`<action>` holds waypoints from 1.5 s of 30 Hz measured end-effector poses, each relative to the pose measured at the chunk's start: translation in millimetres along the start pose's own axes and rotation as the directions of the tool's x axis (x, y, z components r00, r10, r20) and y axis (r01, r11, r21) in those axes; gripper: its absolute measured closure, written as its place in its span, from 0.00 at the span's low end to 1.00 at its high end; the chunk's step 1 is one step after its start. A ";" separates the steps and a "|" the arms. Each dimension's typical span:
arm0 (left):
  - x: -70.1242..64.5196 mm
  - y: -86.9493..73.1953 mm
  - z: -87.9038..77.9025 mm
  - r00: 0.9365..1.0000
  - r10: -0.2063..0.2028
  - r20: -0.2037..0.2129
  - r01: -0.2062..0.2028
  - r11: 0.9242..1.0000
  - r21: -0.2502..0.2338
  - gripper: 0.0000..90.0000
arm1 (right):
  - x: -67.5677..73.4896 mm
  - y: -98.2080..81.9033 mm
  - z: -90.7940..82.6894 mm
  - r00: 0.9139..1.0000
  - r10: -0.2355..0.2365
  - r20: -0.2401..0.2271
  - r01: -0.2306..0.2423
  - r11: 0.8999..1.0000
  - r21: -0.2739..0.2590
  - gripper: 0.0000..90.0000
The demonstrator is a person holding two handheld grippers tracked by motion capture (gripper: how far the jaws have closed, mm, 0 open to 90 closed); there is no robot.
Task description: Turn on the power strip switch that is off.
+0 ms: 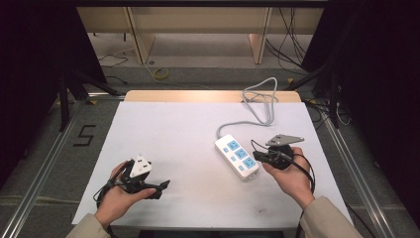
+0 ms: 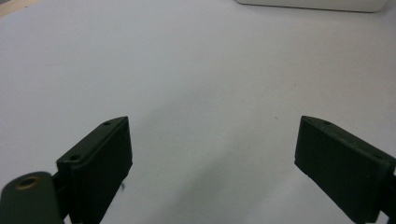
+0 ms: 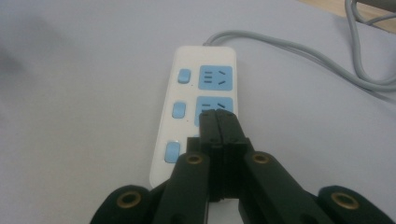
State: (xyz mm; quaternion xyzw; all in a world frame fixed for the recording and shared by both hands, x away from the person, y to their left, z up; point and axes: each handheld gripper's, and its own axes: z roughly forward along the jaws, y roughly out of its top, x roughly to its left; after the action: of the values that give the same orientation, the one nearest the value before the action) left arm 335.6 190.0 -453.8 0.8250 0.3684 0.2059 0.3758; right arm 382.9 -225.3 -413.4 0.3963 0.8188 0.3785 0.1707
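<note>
With their jaws pressed together on nothing, the right tongs [image 3: 218, 116] are held over the power strip [image 1: 237, 155] right of the worktop [image 1: 168, 129] centre, seemingly to press a switch, while the left tongs [image 2: 212, 161] are kept wide open and empty.

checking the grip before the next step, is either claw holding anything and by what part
Nothing is held. The right claw is shut with nothing between its jaws, over the power strip; the left claw is open over bare table.
</note>
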 end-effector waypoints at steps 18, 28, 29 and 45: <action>1.3 0.0 -0.3 1.000 -0.005 0.003 0.005 1.000 0.003 0.12 | -0.2 8.2 4.9 1.000 0.001 -0.001 -0.001 1.000 0.001 1.00; 1.1 0.0 0.2 1.000 -0.012 0.001 0.012 1.000 0.000 0.12 | 0.5 11.1 8.3 1.000 0.003 -0.002 -0.003 1.000 0.007 1.00; 1.2 0.0 0.1 1.000 -0.012 -0.001 0.012 1.000 0.001 0.12 | 0.5 11.6 8.6 1.000 0.002 -0.002 -0.002 1.000 0.009 1.00; 0.9 0.3 0.1 1.000 -0.016 -0.001 0.016 1.000 -0.002 0.12 | 1.8 17.6 13.3 1.000 0.001 0.002 -0.001 1.000 0.020 1.00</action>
State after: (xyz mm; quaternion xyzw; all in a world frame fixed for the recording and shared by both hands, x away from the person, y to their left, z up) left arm 336.3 190.5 -453.6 0.8216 0.3750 0.2037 0.3779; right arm 398.6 -210.4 -408.7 0.3987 0.8223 0.3701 0.1673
